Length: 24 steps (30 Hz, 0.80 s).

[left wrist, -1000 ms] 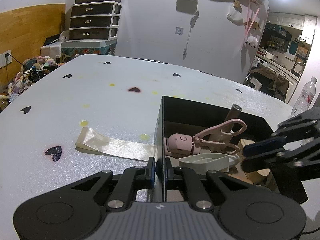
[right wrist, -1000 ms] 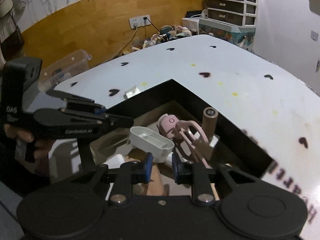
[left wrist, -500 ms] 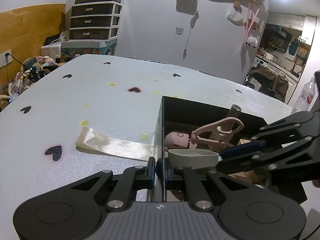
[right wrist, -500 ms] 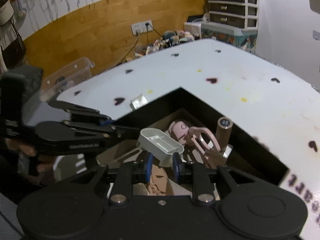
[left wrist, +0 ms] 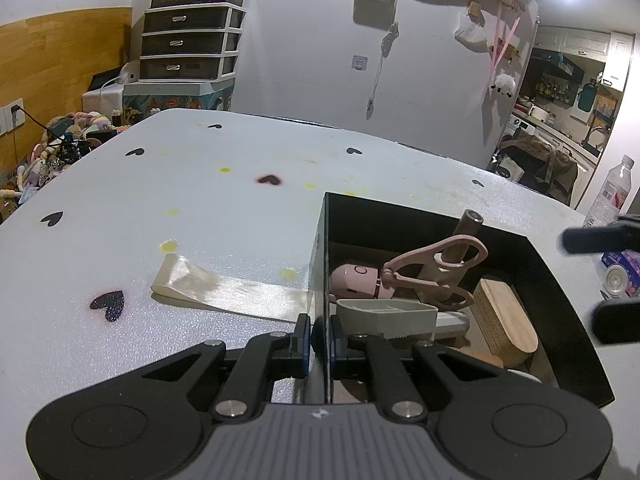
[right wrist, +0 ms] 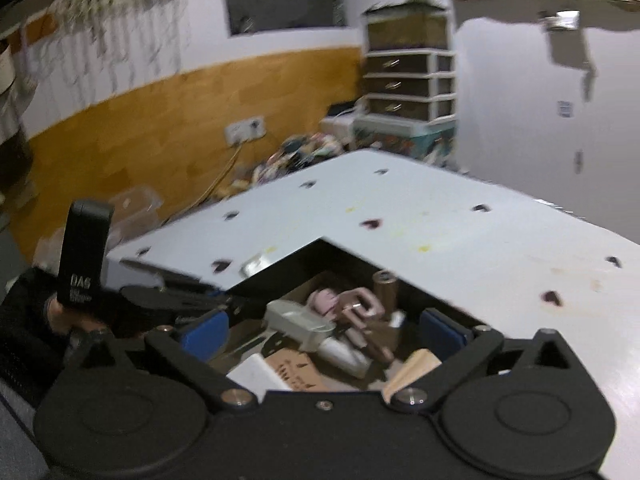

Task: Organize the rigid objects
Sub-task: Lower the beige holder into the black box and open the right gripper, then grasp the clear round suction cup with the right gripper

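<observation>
Fingers of the left gripper (left wrist: 319,336) are pinched on the near-left wall of the black box (left wrist: 440,216), one pad outside and one inside, holding it on the white table (left wrist: 200,200). The right gripper (right wrist: 324,330) has just been opening; its blue pads (right wrist: 204,330) now stand spread wide above the box with nothing between them. In the box, a small white tray (left wrist: 386,314) with inner compartments lies on top of the other things, near the left gripper's inner finger and free of the right gripper. Beside it lie a pink, rounded gadget (left wrist: 356,282), pink scissors (left wrist: 436,270) resting across it, a brown cylinder (left wrist: 464,236) leaning on the far wall, and a wooden block (left wrist: 504,320) toward the right side. A strip of clear tape (left wrist: 224,290) lies on the table just left of the box. The right wrist view is blurred.
</observation>
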{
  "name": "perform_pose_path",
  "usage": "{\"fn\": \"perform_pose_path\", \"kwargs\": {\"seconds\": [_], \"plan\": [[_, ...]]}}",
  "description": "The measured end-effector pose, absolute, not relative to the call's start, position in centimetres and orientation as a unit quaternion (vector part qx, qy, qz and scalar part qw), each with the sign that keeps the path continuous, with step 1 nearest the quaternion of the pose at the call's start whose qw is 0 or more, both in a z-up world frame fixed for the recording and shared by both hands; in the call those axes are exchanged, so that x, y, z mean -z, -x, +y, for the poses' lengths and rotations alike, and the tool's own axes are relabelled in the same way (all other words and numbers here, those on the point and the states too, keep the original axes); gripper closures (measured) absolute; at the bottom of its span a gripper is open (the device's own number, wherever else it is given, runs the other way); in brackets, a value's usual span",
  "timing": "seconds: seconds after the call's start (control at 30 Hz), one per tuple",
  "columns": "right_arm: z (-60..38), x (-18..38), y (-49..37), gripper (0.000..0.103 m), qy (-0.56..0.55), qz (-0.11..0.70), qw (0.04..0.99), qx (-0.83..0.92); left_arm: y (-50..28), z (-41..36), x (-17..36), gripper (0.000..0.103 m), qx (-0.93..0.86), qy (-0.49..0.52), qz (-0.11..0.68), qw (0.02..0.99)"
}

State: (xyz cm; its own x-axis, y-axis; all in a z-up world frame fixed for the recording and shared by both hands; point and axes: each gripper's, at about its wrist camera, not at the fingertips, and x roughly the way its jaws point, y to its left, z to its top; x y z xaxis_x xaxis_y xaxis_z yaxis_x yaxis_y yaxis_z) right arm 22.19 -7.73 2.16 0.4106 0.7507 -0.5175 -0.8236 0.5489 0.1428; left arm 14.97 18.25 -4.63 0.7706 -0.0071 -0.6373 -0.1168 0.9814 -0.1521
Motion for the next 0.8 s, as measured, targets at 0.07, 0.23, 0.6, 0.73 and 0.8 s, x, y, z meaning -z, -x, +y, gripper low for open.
{"fn": "perform_pose_path", "kwargs": {"seconds": [0.07,0.23,0.6,0.73,0.8], "plan": [[-8.6,-2.2,-22.3,0.0,0.06,0.271,0.849,-0.449,-15.0,18.3,4.6,0.094,-0.029,0.092,0.337,0.936],[-11.9,-1.5,-23.1,0.0,0.035,0.257,0.891,-0.372,-15.0,18.3,4.6,0.094,-0.029,0.092,0.337,0.936],[-21.3,2.7,-27.7,0.0,-0.054,0.277,0.955,-0.092,-15.0,18.3,4.6,0.094,-0.029,0.092,0.337,0.936],[-24.1,4.3,-29.5,0.0,-0.035,0.271,0.962,0.008,-15.0,18.3,4.6,0.094,-0.029,0.092,0.337,0.936],[-25.5,4.9,-30.4,0.0,-0.038,0.271,0.961,0.042,-15.0,18.3,4.7,0.094,-0.029,0.092,0.337,0.936]]}}
